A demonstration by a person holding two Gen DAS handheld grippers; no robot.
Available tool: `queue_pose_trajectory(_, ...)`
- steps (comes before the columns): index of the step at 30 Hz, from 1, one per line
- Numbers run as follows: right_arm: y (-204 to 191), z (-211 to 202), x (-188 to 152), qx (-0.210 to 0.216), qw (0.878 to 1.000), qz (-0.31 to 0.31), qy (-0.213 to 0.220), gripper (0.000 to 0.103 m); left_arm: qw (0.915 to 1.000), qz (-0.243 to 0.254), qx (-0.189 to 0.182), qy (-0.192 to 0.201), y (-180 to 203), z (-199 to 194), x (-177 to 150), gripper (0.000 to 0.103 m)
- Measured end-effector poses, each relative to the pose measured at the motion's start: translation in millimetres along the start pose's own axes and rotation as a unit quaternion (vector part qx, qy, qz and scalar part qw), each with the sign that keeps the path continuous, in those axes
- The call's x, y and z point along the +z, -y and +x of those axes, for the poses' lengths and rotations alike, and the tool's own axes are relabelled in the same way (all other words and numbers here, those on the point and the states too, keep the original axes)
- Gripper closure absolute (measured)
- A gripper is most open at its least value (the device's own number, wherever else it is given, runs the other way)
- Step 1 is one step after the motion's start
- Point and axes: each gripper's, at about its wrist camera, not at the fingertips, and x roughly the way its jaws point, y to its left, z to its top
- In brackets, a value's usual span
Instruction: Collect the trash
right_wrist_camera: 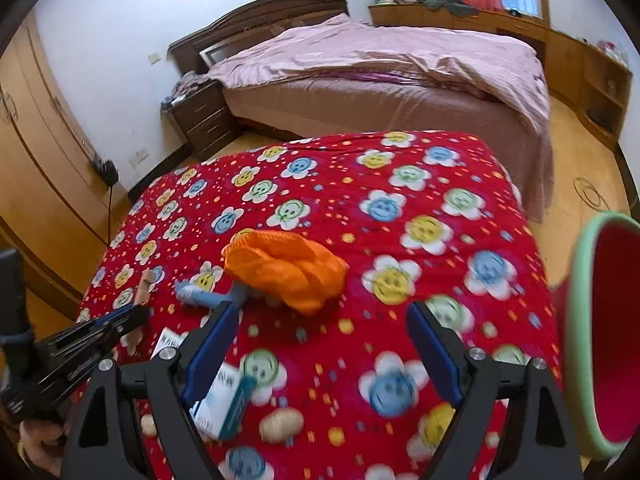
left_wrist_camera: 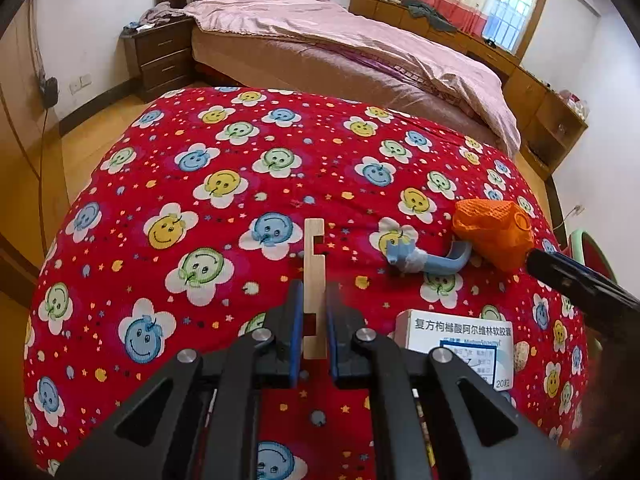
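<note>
Left wrist: left gripper [left_wrist_camera: 314, 320] clenched on wood strip [left_wrist_camera: 313, 264], frame centre. Orange net [left_wrist_camera: 494, 236], blue piece [left_wrist_camera: 424, 260] right; box [left_wrist_camera: 460, 340] lower right.
Right wrist: right gripper [right_wrist_camera: 320, 344] released, empty. Net [right_wrist_camera: 286, 268] ahead; bin [right_wrist_camera: 608, 336] right edge; peanut [right_wrist_camera: 282, 424] below.

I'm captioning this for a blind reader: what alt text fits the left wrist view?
The left gripper is shut on a notched pale wooden strip above a red smiley-flower tablecloth. To its right lie a crumpled orange mesh net, a blue bent plastic piece and a white medicine box.
</note>
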Motion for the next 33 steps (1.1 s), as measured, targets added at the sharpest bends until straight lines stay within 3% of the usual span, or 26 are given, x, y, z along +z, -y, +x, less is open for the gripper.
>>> queue_pose_trajectory(5, -10, 27, 8, 0.000, 1.000, -0.022, -0.015, 0.017, 1.0000, -0.005, -0.001, 0.003, -5, -2, 1, 0.094)
queue_pose_trajectory(12, -6, 43, 6, 0.006, 0.999, -0.008, -0.032, 0.064, 0.9999, -0.009, -0.004, 0.006, -8, -4, 1, 0.093)
queue_pose_trajectory(17, 4, 40, 5, 0.002, 0.999, 0.011, -0.030, 0.090, 0.9999, -0.009, -0.008, 0.009, -5, -7, 0, 0.093)
queue_pose_trajectory(21, 13, 30, 4, 0.001, 1.000, 0.024, -0.018, 0.096, 0.9998, -0.006, -0.013, 0.014, 0, -14, 0, 0.093)
queue_pose_trajectory(33, 30, -28, -11, 0.012, 0.998, 0.048, 0.030, 0.097, 0.9982, 0.016, -0.044, 0.037, 28, -44, -1, 0.093)
